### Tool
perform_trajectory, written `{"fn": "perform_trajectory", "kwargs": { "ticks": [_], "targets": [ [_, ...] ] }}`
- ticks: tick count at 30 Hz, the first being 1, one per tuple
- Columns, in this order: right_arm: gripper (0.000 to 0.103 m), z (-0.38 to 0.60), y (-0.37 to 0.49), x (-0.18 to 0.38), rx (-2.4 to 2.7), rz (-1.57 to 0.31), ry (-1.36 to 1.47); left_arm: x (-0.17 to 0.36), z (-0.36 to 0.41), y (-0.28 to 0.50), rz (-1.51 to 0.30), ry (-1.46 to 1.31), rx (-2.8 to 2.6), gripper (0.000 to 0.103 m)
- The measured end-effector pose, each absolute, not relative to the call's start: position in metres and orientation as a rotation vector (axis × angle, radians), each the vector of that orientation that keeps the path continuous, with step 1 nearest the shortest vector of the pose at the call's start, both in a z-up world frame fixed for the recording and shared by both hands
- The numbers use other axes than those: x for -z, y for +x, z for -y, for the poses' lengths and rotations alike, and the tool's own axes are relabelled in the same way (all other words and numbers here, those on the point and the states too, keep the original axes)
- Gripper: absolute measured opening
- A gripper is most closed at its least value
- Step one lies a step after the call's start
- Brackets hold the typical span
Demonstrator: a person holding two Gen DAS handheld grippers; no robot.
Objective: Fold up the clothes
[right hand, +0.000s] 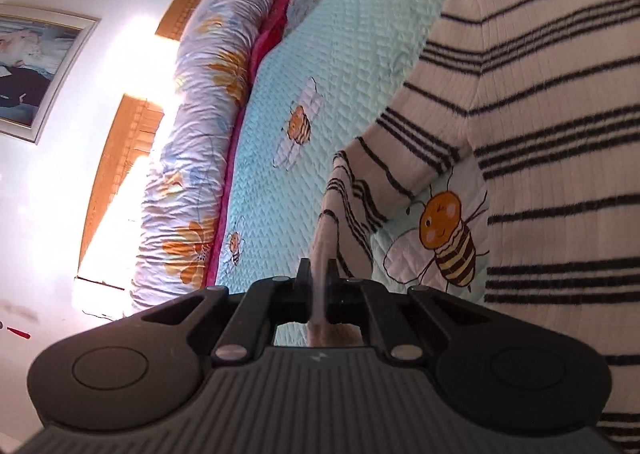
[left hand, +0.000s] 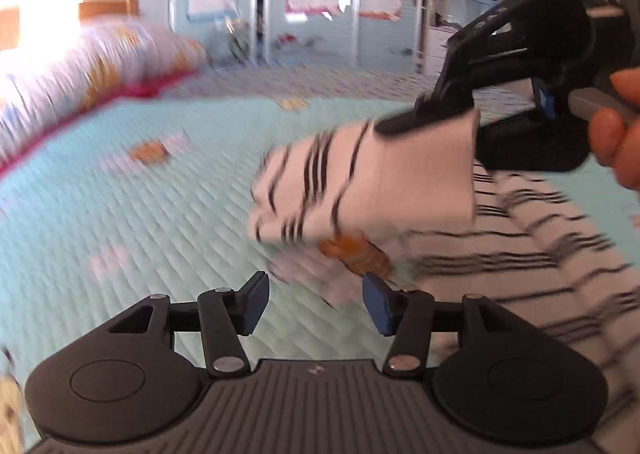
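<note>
Pinching the sleeve cuff (right hand: 320,254) of the striped sweater (right hand: 560,174), the right gripper (right hand: 319,274) lifts it above the bee-print quilt (right hand: 340,54); the sweater's body lies toward 3 o'clock. The left gripper (left hand: 316,304) hovers with fingers spread, gripping nothing, the raised sleeve at its 1 o'clock

Both grippers are matte black. The left gripper (left hand: 316,304) has blue pads (left hand: 378,308), silver pivot screws and a ribbed base. The right gripper (right hand: 318,278) looks alike.
</note>
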State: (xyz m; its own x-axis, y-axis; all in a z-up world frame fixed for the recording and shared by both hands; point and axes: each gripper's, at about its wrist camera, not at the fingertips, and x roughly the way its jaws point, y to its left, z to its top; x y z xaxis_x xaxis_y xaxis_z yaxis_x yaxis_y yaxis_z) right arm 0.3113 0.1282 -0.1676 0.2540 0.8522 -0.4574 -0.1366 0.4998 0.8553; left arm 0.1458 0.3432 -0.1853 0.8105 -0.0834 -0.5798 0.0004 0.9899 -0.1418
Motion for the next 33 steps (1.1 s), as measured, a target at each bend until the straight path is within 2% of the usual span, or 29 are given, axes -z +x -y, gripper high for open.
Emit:
{"fn": "perform_trajectory", "kwargs": {
  "ticks": [3,11,17,18,21,24,26,28,30,31,32,33],
  "targets": [
    [0.005,-0.105,0.314,0.152,-0.78,-1.051,0.816,0.186,-0.341,0.121,-0.707,-0.291,0.161,0.055],
    [0.005,-0.057,0.314,0.117,-0.788,-0.928,0.893,0.213,-0.297,0.078,-0.928,-0.45,0.242,0.057],
    [0.005,-0.027,0.3,0.103,-0.794,-0.886,0.924,0.236,-0.306,0.067,-0.94,-0.729,0.202,0.06],
    [0.005,-0.022,0.297,0.101,-0.795,-0.879,0.929,0.239,-0.312,0.067,-0.938,-0.788,0.197,0.059],
    [0.005,-0.014,0.292,0.097,-0.802,-0.869,0.92,0.24,-0.322,0.064,-0.949,-0.847,0.172,0.042],
    [0.005,-0.01,0.29,0.094,-0.815,-0.86,0.92,0.238,-0.327,0.061,-0.959,-0.85,0.154,0.034],
    [0.005,-0.011,0.29,0.091,-0.82,-0.855,0.922,0.239,-0.33,0.061,-0.967,-0.875,0.149,0.036],
    [0.005,-0.011,0.292,0.089,-0.821,-0.853,0.929,0.238,-0.328,0.065,-0.967,-0.889,0.172,0.053],
    [0.005,-0.011,0.293,0.086,-0.825,-0.845,0.928,0.236,-0.323,0.069,-0.964,-0.888,0.183,0.055],
    [0.005,-0.01,0.294,0.084,-0.826,-0.841,0.927,0.233,-0.318,0.07,-0.962,-0.862,0.172,0.045],
    [0.005,-0.009,0.296,0.082,-0.825,-0.836,0.925,0.229,-0.313,0.072,-0.959,-0.829,0.158,0.029],
    [0.005,-0.008,0.298,0.079,-0.822,-0.83,0.921,0.221,-0.305,0.072,-0.949,-0.768,0.145,0.004]
  ]
}}
